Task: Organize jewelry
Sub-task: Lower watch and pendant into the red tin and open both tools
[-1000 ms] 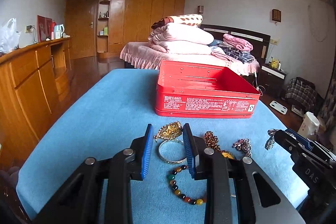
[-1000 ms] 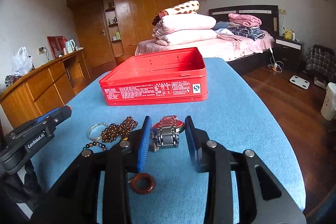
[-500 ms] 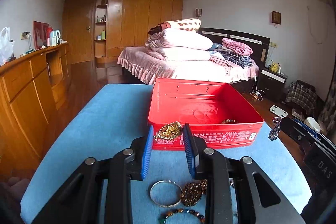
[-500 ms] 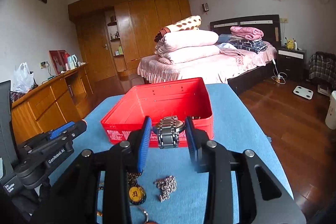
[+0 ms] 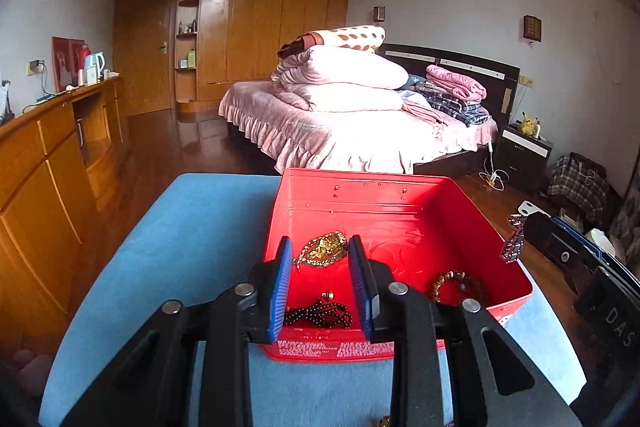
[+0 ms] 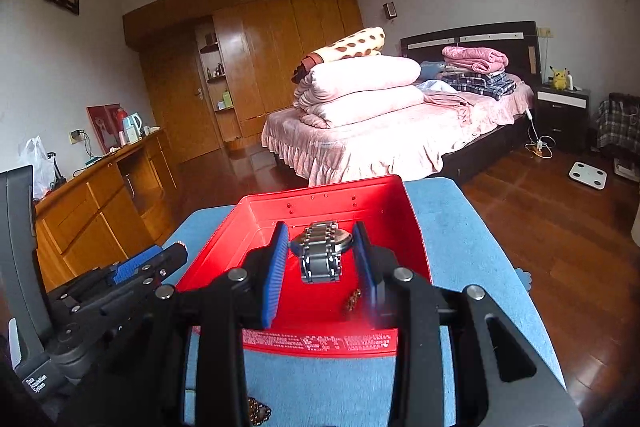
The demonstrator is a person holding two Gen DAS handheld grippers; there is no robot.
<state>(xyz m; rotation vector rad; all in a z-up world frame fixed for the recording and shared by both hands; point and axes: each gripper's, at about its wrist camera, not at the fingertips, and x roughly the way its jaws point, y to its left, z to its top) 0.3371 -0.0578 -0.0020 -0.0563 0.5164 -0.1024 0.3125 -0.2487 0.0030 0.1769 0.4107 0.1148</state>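
A red metal box [image 5: 384, 203] stands open on the blue table; it also shows in the right wrist view [image 6: 320, 203]. My left gripper [image 5: 320, 259] is shut on a gold pendant [image 5: 322, 247] and holds it above the box's inside. My right gripper [image 6: 322, 249] is shut on a silver metal watch [image 6: 320, 255] and holds it over the box; the watch [image 5: 513, 245] also shows hanging at the right of the left wrist view. Inside the box lie a dark bead necklace [image 5: 320, 313] and a brown bead bracelet [image 5: 456, 283].
The blue table top [image 5: 180, 239] carries the box. A bit of beaded jewelry [image 6: 258, 411] lies on the table near my right gripper's base. A wooden dresser [image 5: 44, 163] stands to the left, a bed [image 5: 360, 131] behind the table.
Both grippers rose from the table and moved forward over the red box, the left carrying the gold pendant, the right the watch. The loose jewelry on the table dropped out of view.
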